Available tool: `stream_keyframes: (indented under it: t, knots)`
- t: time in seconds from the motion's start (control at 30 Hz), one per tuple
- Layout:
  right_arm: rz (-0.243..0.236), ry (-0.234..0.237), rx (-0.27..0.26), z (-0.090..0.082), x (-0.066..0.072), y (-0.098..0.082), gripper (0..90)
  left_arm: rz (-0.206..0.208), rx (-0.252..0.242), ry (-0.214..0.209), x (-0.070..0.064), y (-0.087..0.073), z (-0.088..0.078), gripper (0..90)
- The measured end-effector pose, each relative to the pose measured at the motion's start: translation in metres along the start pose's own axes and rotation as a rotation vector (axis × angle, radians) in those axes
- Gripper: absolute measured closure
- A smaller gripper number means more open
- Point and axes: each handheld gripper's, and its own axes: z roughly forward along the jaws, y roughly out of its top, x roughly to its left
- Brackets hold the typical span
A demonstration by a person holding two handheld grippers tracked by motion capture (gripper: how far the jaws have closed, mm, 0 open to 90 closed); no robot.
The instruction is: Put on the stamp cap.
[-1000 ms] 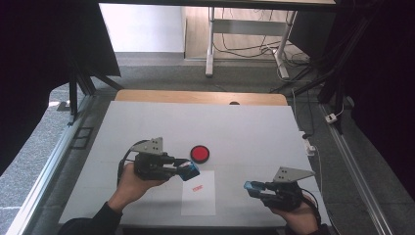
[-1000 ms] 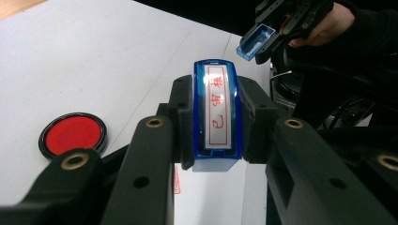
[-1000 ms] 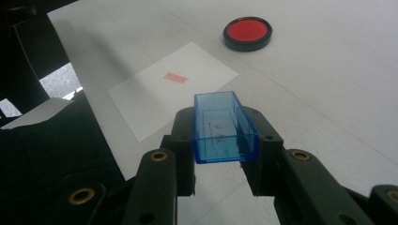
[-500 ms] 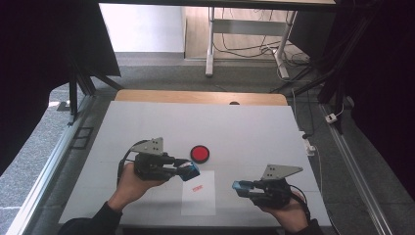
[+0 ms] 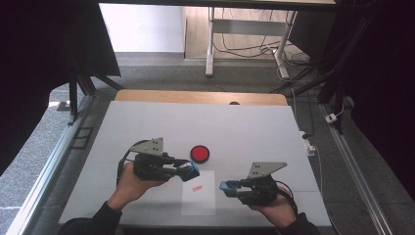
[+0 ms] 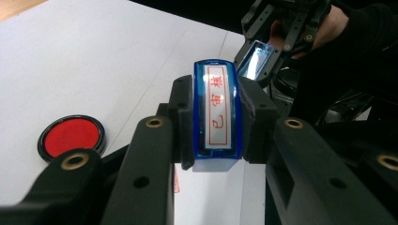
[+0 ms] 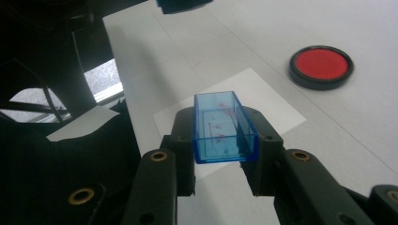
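The left gripper (image 5: 188, 171) has its jaws clamped on the blue stamp (image 6: 217, 115), just above the top left corner of the white paper (image 5: 198, 203), with the stamp's long axis running along the jaws toward the other hand. The right gripper (image 5: 226, 186) is closed on the clear blue cap (image 7: 224, 127) at the paper's right edge, its open mouth facing left toward the stamp. The two pieces are near but apart, almost on one line across the paper, and the red ink pad (image 5: 199, 153) lies just beyond the paper's far edge, so I judge the cap must slide leftward onto the stamp's end.

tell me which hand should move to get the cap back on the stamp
Right, probably. The right gripper holds the light blue cap, open end forward, level with the stamp in the left gripper. The stamp's face points at it across the paper.
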Motion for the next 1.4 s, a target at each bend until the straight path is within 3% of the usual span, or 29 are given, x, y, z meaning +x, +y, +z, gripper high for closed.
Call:
stream_keyframes:
  t: [0.6,1.4]
  knots:
    - [-0.049,0.088,-0.016,0.031,-0.006,0.017,68.1,0.036,0.009,-0.018,0.0,0.001,-0.002,70.4]
    - [-0.127,0.207,-0.028,0.065,0.0,0.033,68.2,0.152,-0.028,-0.119,-0.003,0.001,0.0,70.5]
